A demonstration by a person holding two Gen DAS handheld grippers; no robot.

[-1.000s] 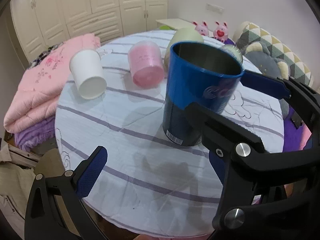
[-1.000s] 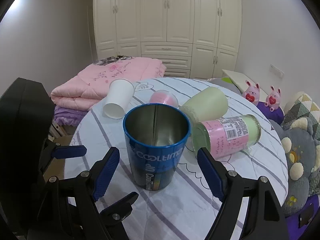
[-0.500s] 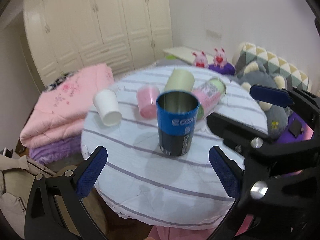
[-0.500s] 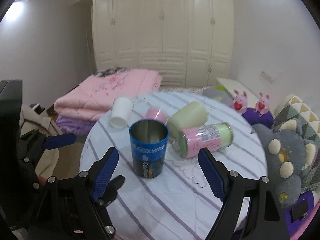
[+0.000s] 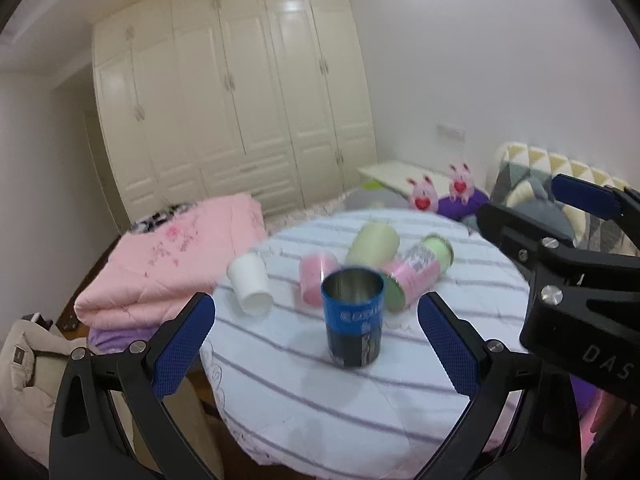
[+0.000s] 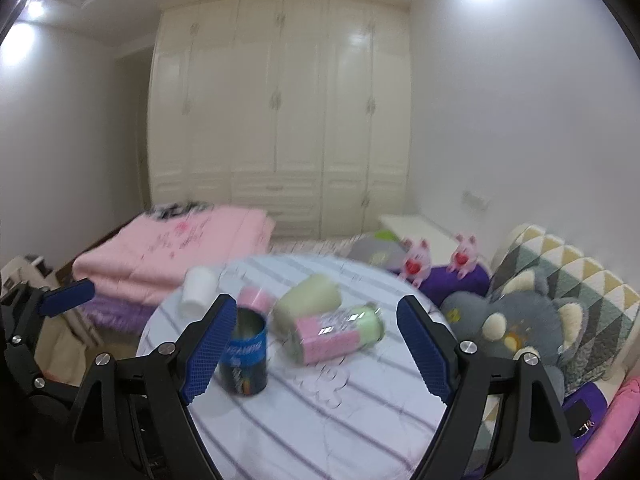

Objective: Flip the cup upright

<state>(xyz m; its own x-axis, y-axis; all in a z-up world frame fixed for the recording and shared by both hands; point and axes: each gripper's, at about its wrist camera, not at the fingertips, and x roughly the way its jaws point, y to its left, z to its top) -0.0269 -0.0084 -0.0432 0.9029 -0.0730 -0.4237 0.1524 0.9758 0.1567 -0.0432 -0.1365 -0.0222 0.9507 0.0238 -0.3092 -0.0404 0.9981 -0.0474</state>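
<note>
A blue metal cup (image 5: 353,317) stands upright, mouth up, on the round striped table (image 5: 360,408); it also shows in the right wrist view (image 6: 245,351). Behind it lie on their sides a white cup (image 5: 250,284), a pink cup (image 5: 316,280), a pale green cup (image 5: 372,246) and a pink-and-green labelled cup (image 5: 416,270). My left gripper (image 5: 316,348) is open and empty, well back from the blue cup. My right gripper (image 6: 320,350) is open and empty, also back from the table.
A folded pink quilt (image 5: 176,256) lies left of the table. Plush toys and cushions (image 6: 520,320) sit on the right. White wardrobes (image 6: 280,128) line the back wall. The right gripper's body (image 5: 568,280) fills the right of the left wrist view.
Both grippers have pulled back and up from the blue cup, which stays upright on the table. The cups now look much smaller and farther away.
</note>
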